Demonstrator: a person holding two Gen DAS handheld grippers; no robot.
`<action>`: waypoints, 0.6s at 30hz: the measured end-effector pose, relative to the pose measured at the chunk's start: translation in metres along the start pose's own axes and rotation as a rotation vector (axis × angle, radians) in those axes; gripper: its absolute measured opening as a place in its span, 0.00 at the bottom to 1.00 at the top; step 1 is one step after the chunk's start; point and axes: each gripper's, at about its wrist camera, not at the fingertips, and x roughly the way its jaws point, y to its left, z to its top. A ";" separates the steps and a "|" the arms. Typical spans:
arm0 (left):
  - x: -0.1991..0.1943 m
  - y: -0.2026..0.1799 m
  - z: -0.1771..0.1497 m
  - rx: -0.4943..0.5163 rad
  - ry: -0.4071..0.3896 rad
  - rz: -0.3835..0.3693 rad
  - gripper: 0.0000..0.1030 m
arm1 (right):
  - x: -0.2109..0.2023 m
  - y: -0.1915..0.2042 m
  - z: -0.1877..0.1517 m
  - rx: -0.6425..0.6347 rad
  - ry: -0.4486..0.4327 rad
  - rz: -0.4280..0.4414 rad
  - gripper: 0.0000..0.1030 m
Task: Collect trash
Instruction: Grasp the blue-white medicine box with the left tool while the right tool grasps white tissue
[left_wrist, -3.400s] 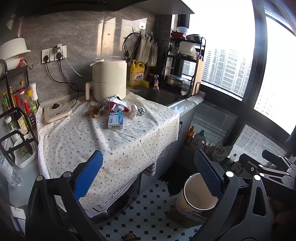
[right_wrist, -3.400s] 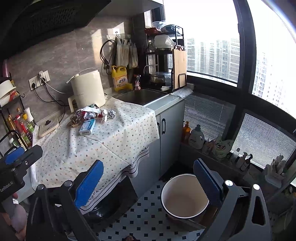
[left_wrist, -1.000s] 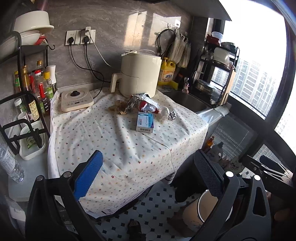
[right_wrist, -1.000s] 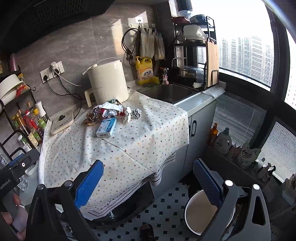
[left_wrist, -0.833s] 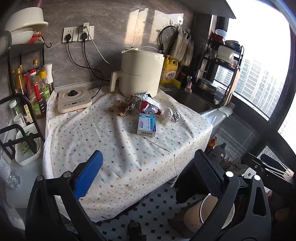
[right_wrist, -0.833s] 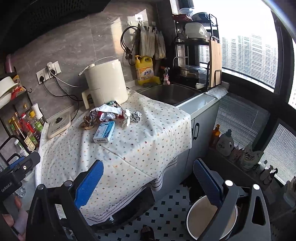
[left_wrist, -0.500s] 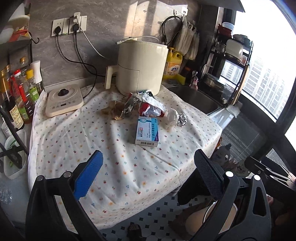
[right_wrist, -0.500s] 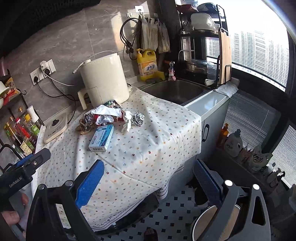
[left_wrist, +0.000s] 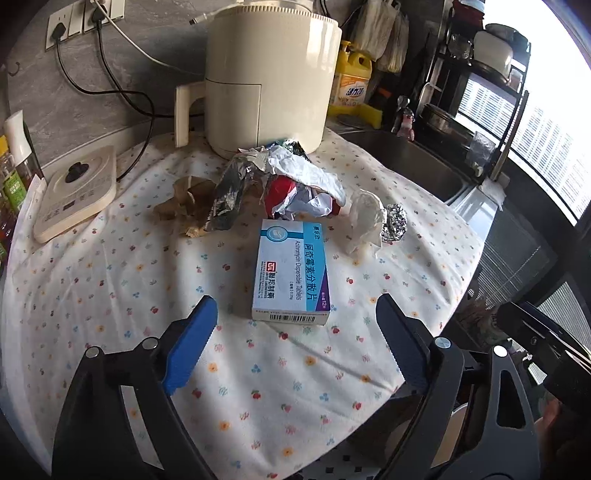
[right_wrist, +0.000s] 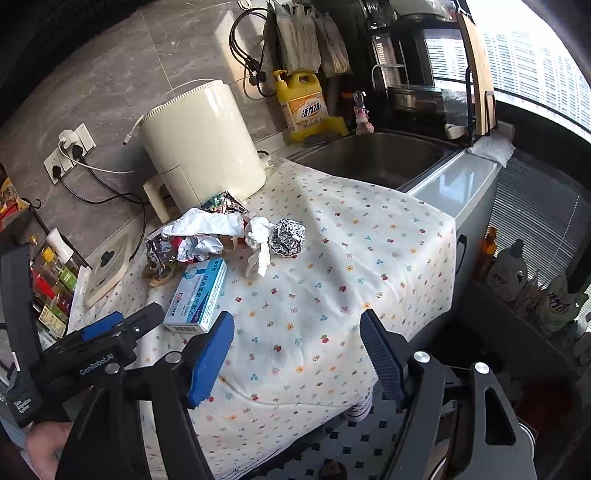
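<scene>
The blue-and-white medicine box (left_wrist: 291, 271) lay flat on the flowered tablecloth (left_wrist: 110, 280) at the near edge of the heap of crumpled wrappers (left_wrist: 280, 184), with a white tissue wad (left_wrist: 364, 218) and a foil ball (left_wrist: 395, 223) beside it. It sat just ahead of the left gripper (left_wrist: 295, 332), roughly in line with the gap between the blue pads, untouched. That gripper's jaws had just been closing yet stood apart with nothing between them; the right gripper (right_wrist: 297, 350), likewise narrowing and empty, hovered over bare cloth with the box off to its left.
</scene>
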 end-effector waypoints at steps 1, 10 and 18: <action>0.007 -0.001 0.002 0.002 0.004 -0.005 0.84 | 0.006 -0.001 0.001 0.007 0.005 0.013 0.63; 0.075 -0.001 0.005 0.014 0.099 0.003 0.76 | 0.052 -0.001 0.012 0.011 0.045 0.049 0.59; 0.064 0.020 0.005 -0.052 0.026 0.010 0.63 | 0.094 0.019 0.023 -0.030 0.088 0.074 0.46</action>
